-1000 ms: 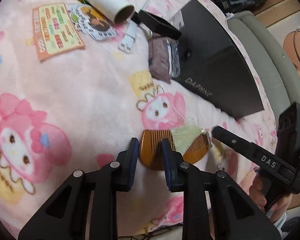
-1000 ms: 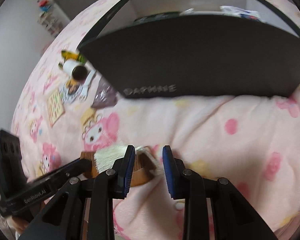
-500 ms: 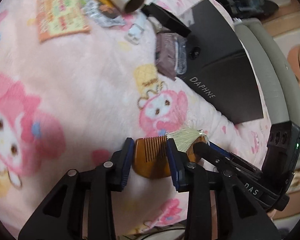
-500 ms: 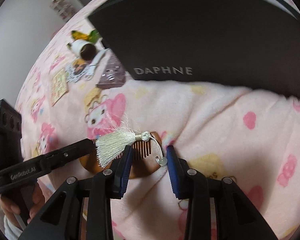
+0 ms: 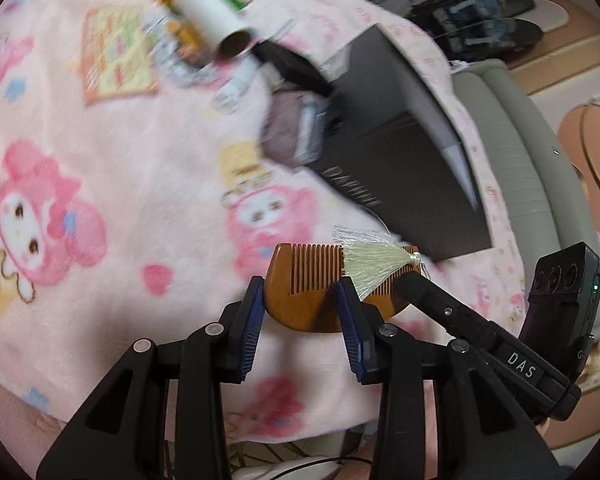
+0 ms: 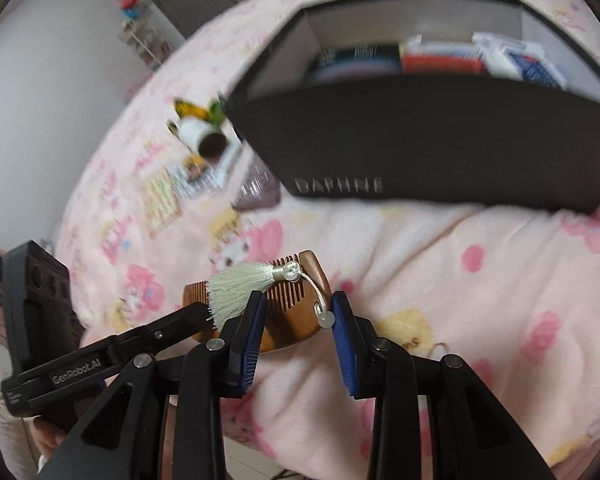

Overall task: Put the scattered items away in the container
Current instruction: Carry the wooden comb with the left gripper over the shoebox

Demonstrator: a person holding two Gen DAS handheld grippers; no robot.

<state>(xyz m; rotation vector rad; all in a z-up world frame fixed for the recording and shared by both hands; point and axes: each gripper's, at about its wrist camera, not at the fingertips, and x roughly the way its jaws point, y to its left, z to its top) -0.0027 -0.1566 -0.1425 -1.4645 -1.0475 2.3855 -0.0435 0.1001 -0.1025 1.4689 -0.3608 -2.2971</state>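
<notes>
Left tool (image 5: 300, 312), right tool (image 6: 298, 328): black frames, blue ribbed pads, silver screws, white lettering.

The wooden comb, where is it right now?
The wooden comb lies on the pink blanket, between both open tongs, left and right, just short of the black DAPHNE box.

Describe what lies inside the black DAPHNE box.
Inside the black box, several packets show along the far wall: dark, red, and blue-white. Its near wall hides the floor and anything lower.
</notes>
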